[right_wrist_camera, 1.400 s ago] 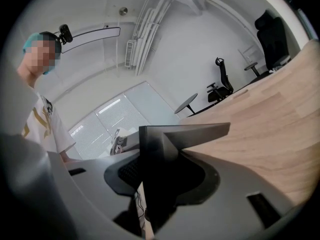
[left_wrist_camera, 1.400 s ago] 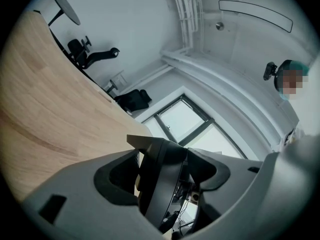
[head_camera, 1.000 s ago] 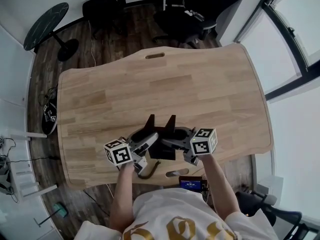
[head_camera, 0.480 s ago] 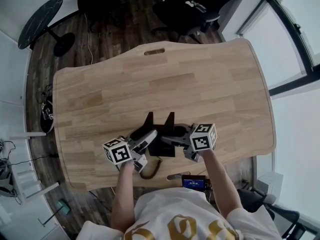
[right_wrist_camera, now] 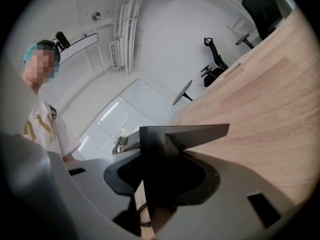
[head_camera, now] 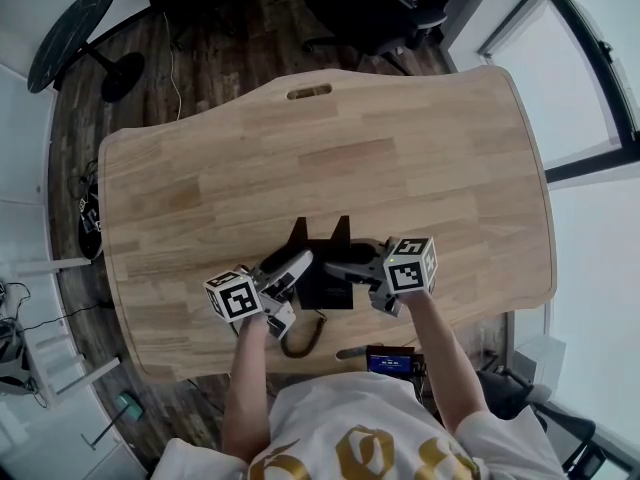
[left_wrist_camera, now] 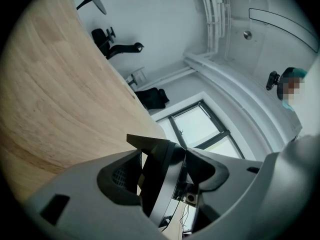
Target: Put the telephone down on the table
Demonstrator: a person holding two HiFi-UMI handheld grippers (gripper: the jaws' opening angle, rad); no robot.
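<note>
A black telephone (head_camera: 325, 288) with two pointed feet is held over the near part of the wooden table (head_camera: 300, 158), and its coiled cord (head_camera: 300, 338) hangs at the table's near edge. My left gripper (head_camera: 300, 264) is shut on its left side and my right gripper (head_camera: 336, 266) on its right side. In the left gripper view the black telephone (left_wrist_camera: 157, 179) fills the gap of the left gripper (left_wrist_camera: 162, 170). The right gripper view shows the telephone (right_wrist_camera: 170, 154) clamped in the right gripper (right_wrist_camera: 160, 180). Whether it touches the table I cannot tell.
Black office chairs (head_camera: 370, 8) and a round black side table (head_camera: 70, 33) stand beyond the table's far edge. A small device with a blue screen (head_camera: 388, 365) sits below the near edge. Windows run along the right. The table has a slot (head_camera: 308, 92) at its far edge.
Both grippers have carried the telephone a little farther over the table and lower. Their grip on it looks the same.
</note>
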